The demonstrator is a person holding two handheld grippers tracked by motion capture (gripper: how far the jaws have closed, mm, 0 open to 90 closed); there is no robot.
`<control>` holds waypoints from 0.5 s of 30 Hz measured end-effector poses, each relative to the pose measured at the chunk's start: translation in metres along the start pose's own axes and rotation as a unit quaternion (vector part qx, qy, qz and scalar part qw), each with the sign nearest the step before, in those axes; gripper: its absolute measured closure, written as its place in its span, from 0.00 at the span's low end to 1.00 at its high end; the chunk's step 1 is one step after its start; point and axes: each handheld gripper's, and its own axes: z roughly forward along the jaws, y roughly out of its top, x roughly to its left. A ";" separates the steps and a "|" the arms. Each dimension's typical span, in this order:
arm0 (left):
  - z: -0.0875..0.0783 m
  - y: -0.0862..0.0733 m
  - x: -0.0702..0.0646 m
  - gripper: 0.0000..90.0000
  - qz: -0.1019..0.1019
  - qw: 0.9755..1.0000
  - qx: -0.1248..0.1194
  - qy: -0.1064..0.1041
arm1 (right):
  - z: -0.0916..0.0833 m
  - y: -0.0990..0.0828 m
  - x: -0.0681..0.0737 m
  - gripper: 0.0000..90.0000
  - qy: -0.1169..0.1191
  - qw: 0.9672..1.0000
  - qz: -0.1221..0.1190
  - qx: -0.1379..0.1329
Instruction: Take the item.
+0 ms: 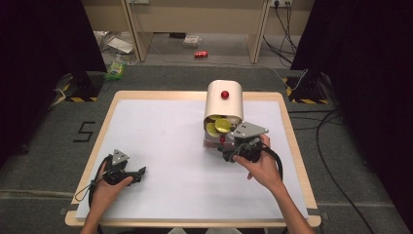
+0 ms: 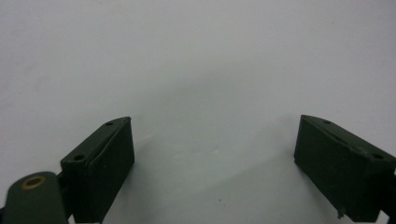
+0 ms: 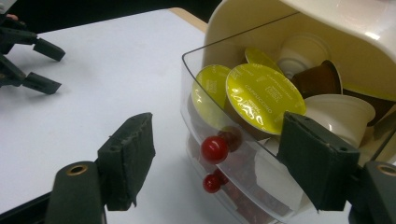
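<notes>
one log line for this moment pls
right gripper: open, red knob of clear drawer between jaws | left gripper: open, idle over table

The high view is looking forward and down from above the near edge, taking in the whole table and the floor behind. The left gripper view is facing close down onto bare white tabletop. The right gripper view is looking level and very near at the capsule box, and is sharing that box and the left gripper with the high view.
</notes>
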 end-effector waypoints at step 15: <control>0.000 0.000 0.002 0.13 -0.002 1.000 0.003 -0.004 | -0.014 -0.008 0.012 0.31 0.000 1.000 -0.011 -0.001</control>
